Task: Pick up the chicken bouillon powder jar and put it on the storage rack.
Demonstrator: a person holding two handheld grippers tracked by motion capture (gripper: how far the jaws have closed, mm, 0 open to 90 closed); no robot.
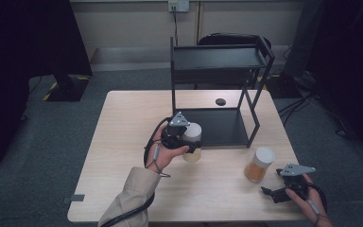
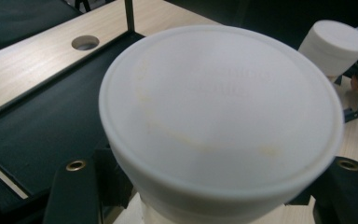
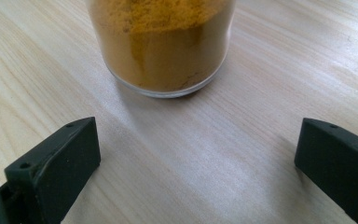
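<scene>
The left gripper (image 1: 183,137) was clamped on a jar with a white lid (image 1: 192,142). Its jaws pressed the jar's sides just below the lid, and the jar hung upright, clear of the tabletop (image 1: 123,156). In the left gripper view the white lid (image 2: 221,112) sat right at the camera between the two black jaws, with faint yellowish smears across its top. Pale yellow contents showed through the glass in the high view. Ahead of this gripper, just past the held jar, stood a black two-tier rack (image 1: 217,90), its lower shelf (image 2: 46,121) dark and flat beyond the lid. Farther on, past the shelf's edge, was a round hole in the tabletop (image 2: 85,42).

The right gripper (image 1: 276,191) lay low over the tabletop near the person's edge, its jaws spread wide with nothing between them. Directly ahead of it, near but not touching, a second jar (image 1: 259,164) stood upright on the tabletop, white-lidded and holding orange-yellow powder. In the right gripper view the powder jar's glass base (image 3: 161,44) stood beyond the jaw tips and midway between them, bare wood in the gap. That same second jar appeared to one side of the left gripper, well apart from it.
</scene>
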